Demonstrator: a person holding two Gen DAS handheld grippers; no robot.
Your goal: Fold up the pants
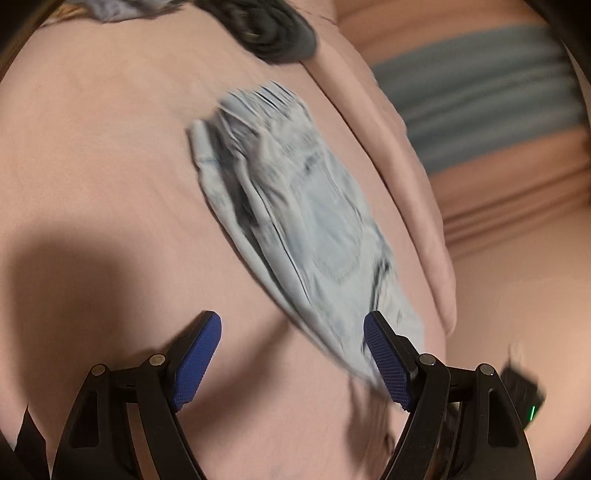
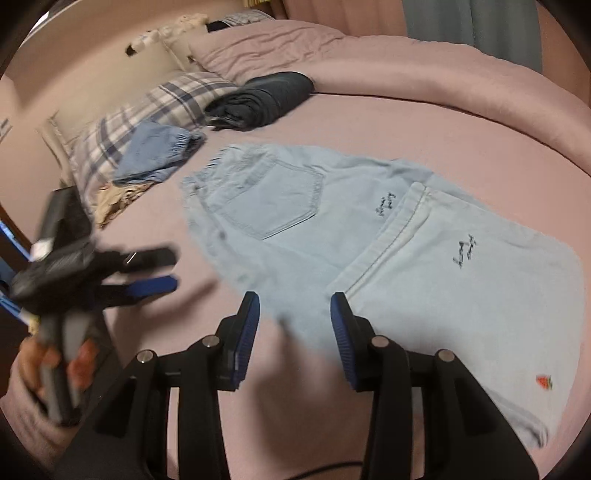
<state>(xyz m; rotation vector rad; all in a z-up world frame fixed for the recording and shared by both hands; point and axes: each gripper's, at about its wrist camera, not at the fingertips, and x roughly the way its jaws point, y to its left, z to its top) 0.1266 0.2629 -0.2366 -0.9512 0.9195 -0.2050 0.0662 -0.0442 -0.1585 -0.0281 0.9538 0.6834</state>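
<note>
Light blue denim pants (image 2: 332,221) lie flat on the pink bed sheet (image 2: 351,110), back pocket up, one leg folded over with its hem near the middle. In the left wrist view the pants (image 1: 306,221) look blurred and run from the waistband down toward my right finger. My left gripper (image 1: 291,332) is open and empty just above the sheet at the near end of the pants; it also shows in the right wrist view (image 2: 162,267), held in a hand. My right gripper (image 2: 294,306) is open and empty over the near edge of the pants.
A dark folded garment (image 2: 262,96) and a blue folded garment (image 2: 159,155) lie at the head of the bed beside a plaid pillow (image 2: 147,110). A rolled pink duvet (image 2: 406,62) runs along the far side. The dark garment also shows in the left wrist view (image 1: 273,33).
</note>
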